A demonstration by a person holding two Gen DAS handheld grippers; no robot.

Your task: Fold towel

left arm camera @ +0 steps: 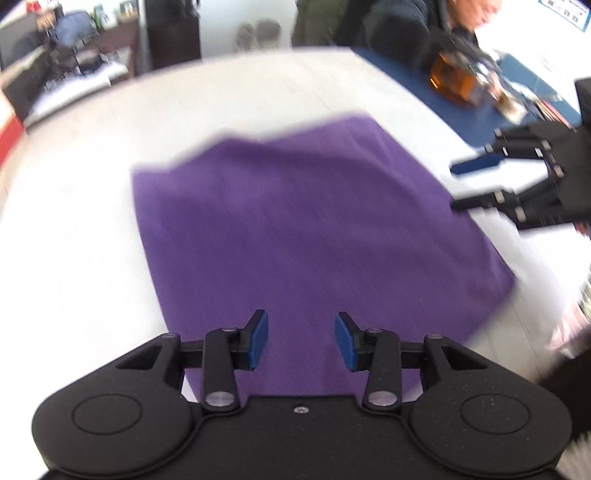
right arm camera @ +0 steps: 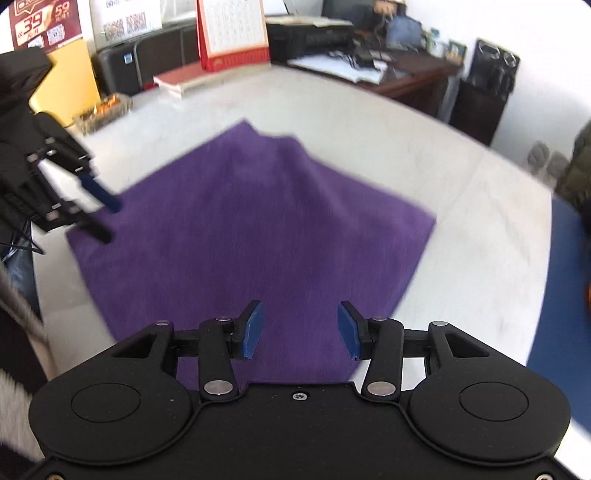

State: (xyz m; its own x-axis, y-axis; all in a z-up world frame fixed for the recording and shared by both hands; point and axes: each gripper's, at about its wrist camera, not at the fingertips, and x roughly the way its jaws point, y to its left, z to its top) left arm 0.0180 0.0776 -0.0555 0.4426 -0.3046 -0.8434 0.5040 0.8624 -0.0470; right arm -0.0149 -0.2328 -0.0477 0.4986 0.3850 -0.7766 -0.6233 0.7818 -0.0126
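Plainly spread on pale, faintly veined worktop (left arm camera: 92, 206): purple towel (left arm camera: 295, 229), soft napped cloth, roughly rectangular, far edge rumpled into low ridges, corners blurred. Left gripper (left arm camera: 301, 341) over near edge of towel, matte black linkage, flat blue pads, fingers (left arm camera: 258, 341) released, nothing clasped between. Right gripper (right arm camera: 301, 330) likewise over near corner of towel, fingers (right arm camera: 253, 330) parted, nothing gripped. Blue mat (left arm camera: 472, 114) at worktop's far side, amber glossy bottle (left arm camera: 452, 83) upon it. Red-framed calendar (right arm camera: 234, 33) upright behind, dark wooden desk (right arm camera: 417, 79) beyond.
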